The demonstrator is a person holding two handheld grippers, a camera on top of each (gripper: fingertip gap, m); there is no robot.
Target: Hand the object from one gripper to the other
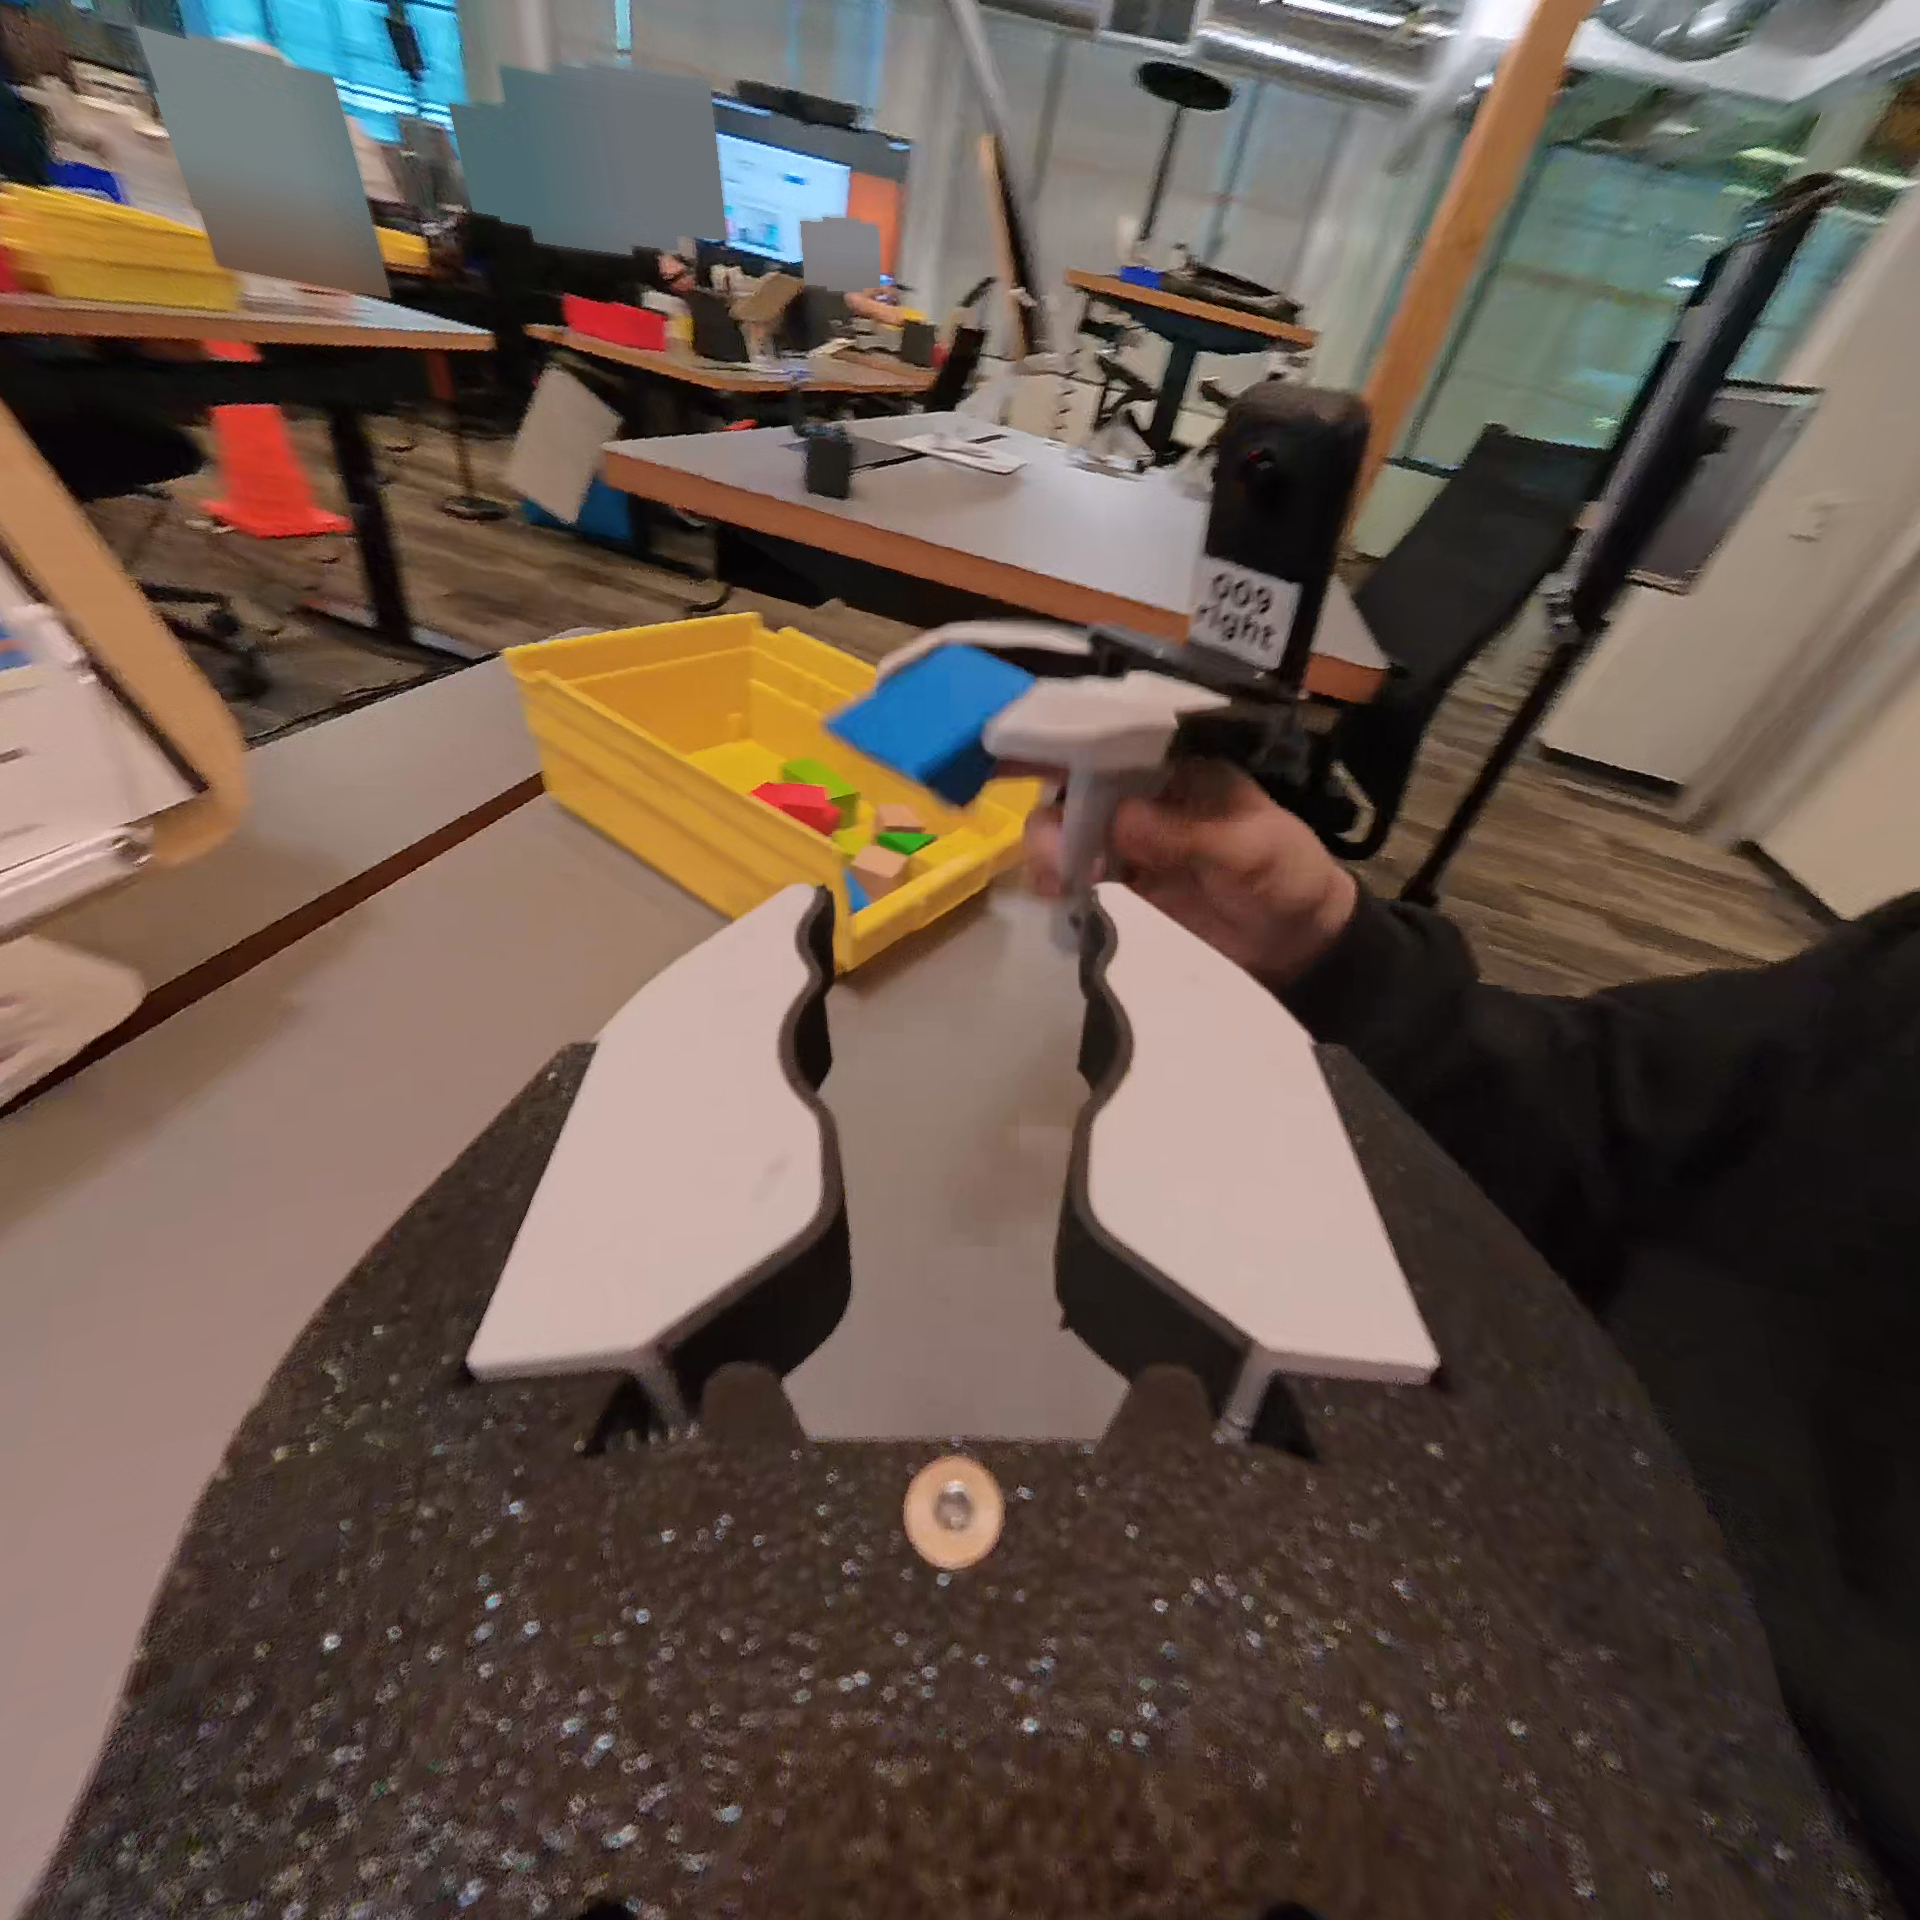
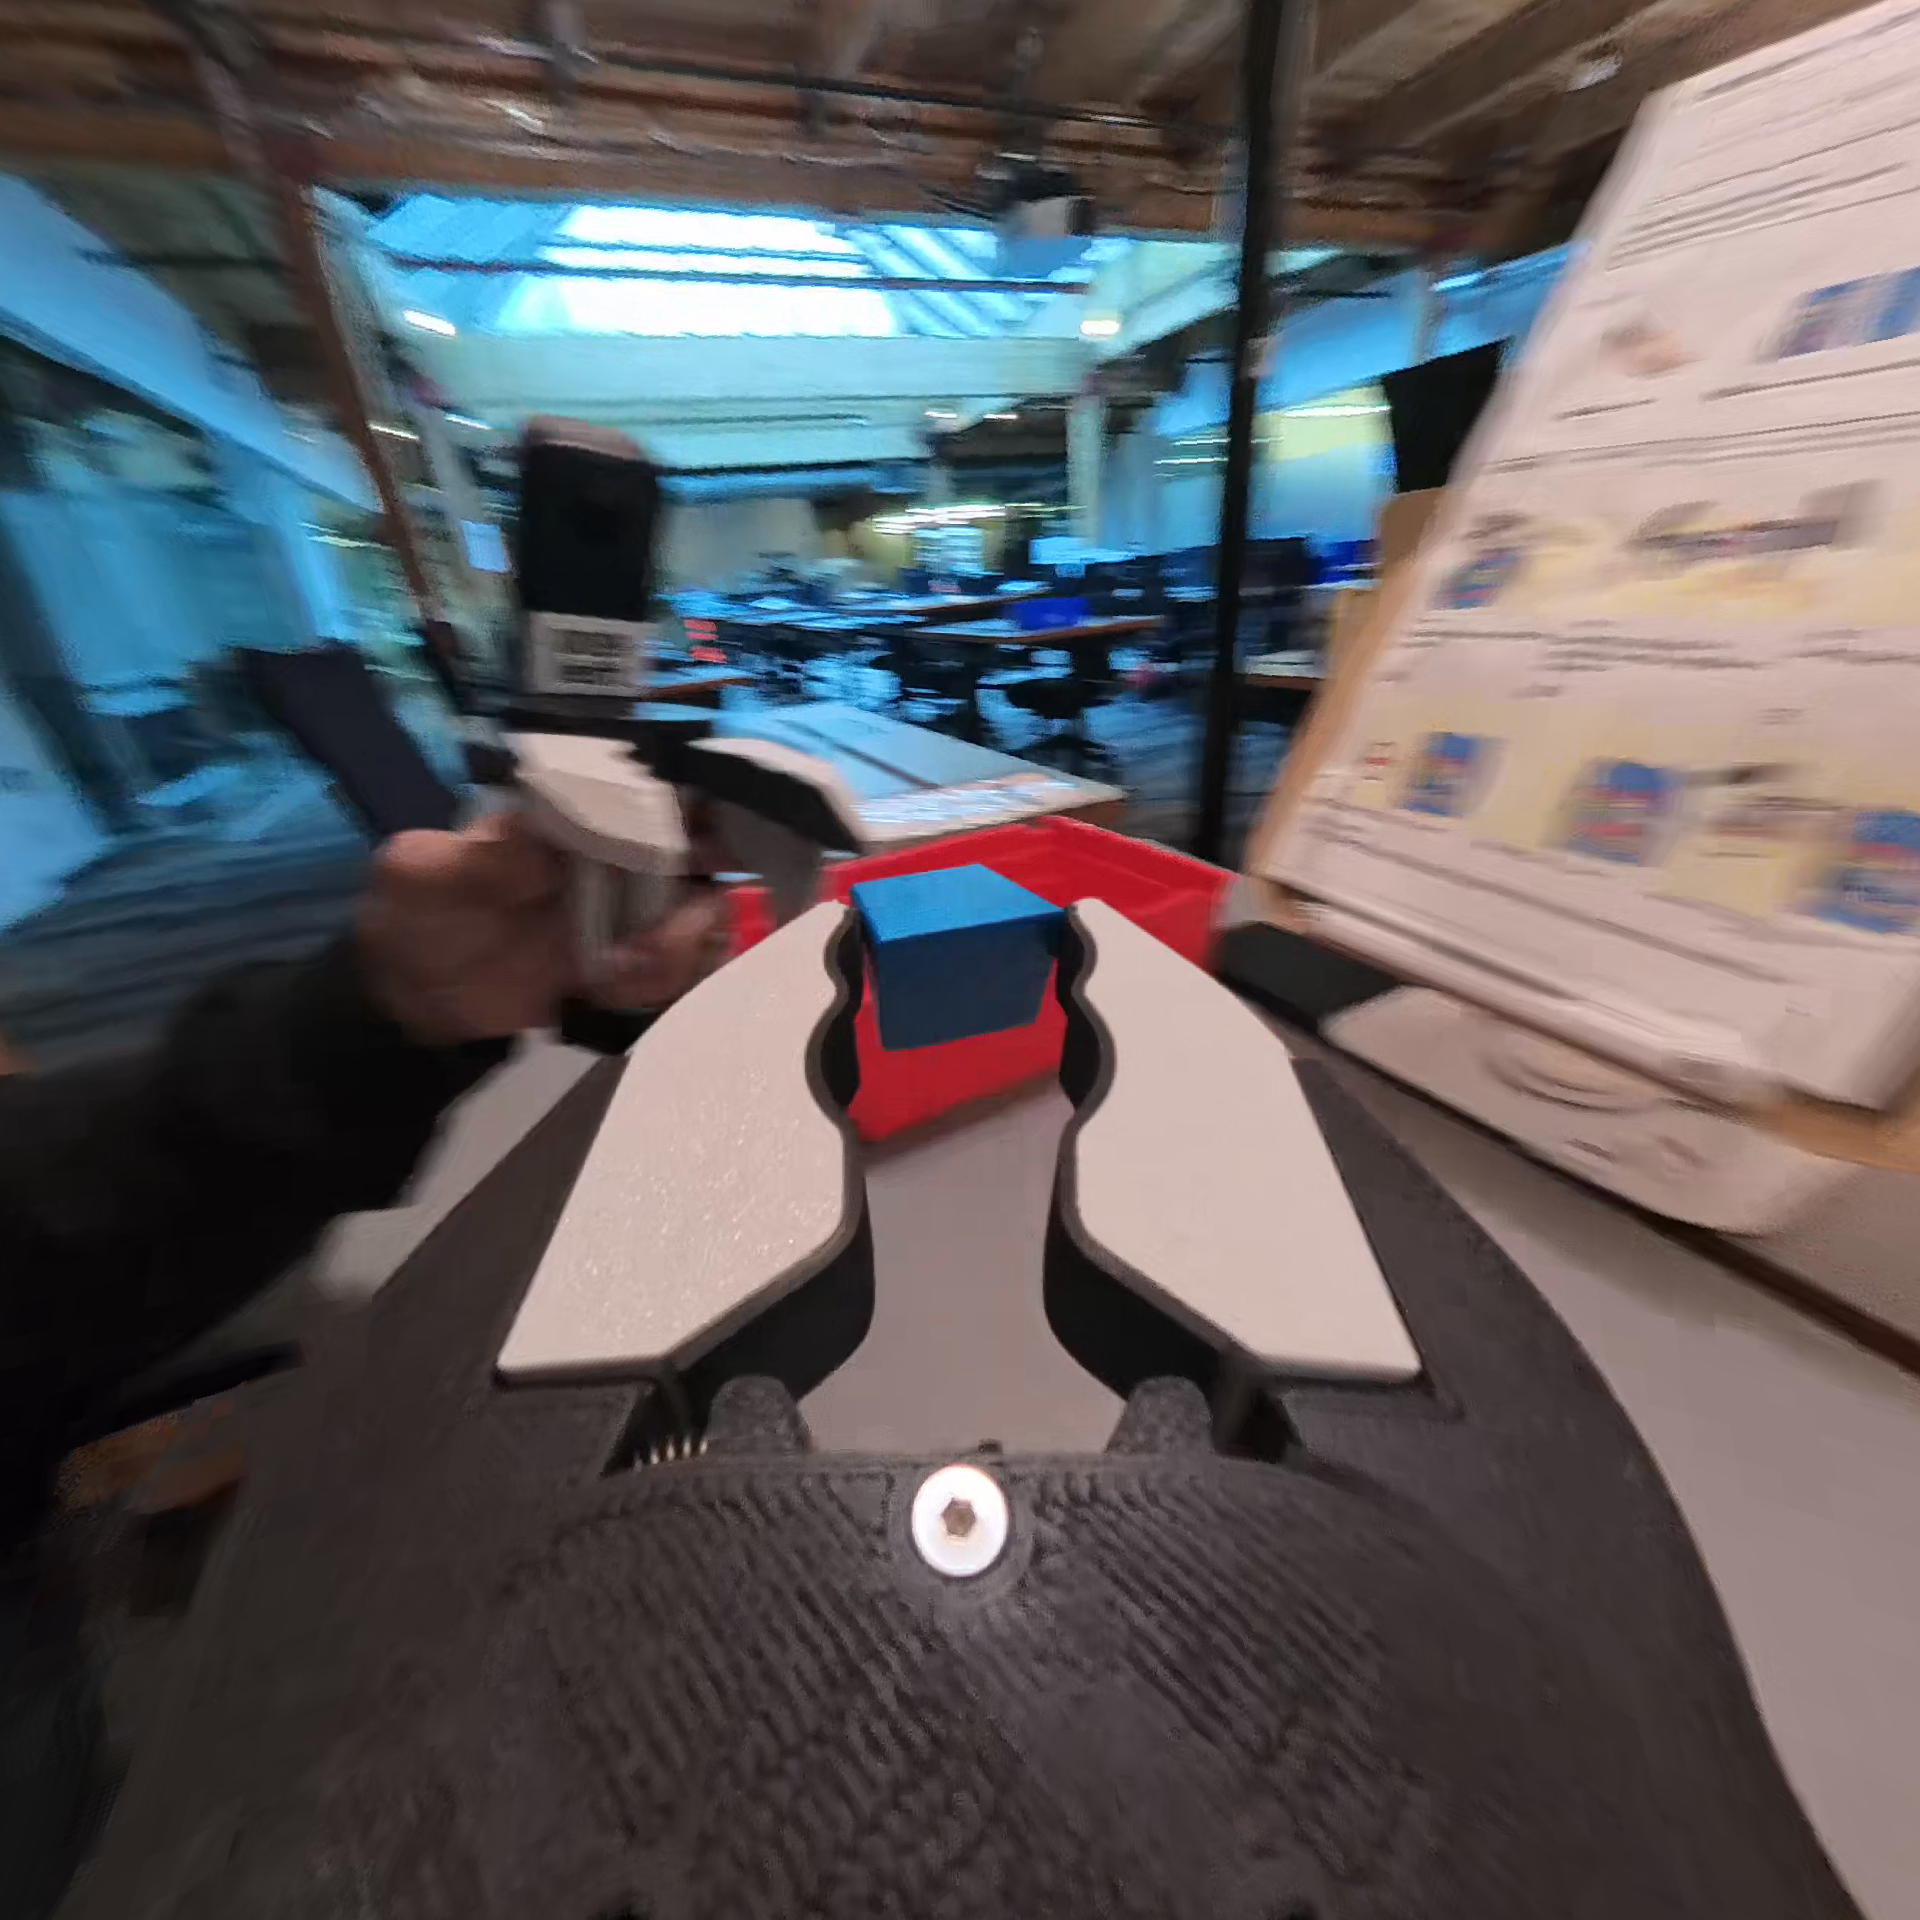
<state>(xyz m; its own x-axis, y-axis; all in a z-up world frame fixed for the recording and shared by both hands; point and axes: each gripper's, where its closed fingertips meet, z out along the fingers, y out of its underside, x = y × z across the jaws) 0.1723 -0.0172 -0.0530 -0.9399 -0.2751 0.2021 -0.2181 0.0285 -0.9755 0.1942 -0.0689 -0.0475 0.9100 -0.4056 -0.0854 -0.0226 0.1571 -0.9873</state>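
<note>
My right gripper (image 2: pixel 961 925) is shut on a blue block (image 2: pixel 961 961), with both pads against its sides at the fingertips. The left wrist view shows the same: the right gripper (image 1: pixel 977 681) holds the blue block (image 1: pixel 930 717) in the air above the yellow bin (image 1: pixel 623 748). My left gripper (image 1: pixel 956 925) is open and empty, its fingers spread over the grey table (image 1: pixel 364 987), below and in front of the block. In the right wrist view the left gripper (image 2: pixel 696 800) is at the left, apart from the block.
The yellow bin holds several red, green and tan blocks (image 1: pixel 831 810). A red bin (image 2: pixel 1143 868) stands on the table behind the block. A poster board (image 2: pixel 1610 623) leans at the right. A person's hand (image 1: pixel 1216 883) and dark sleeve hold the right gripper. Left tips to right tips: about 6 cm.
</note>
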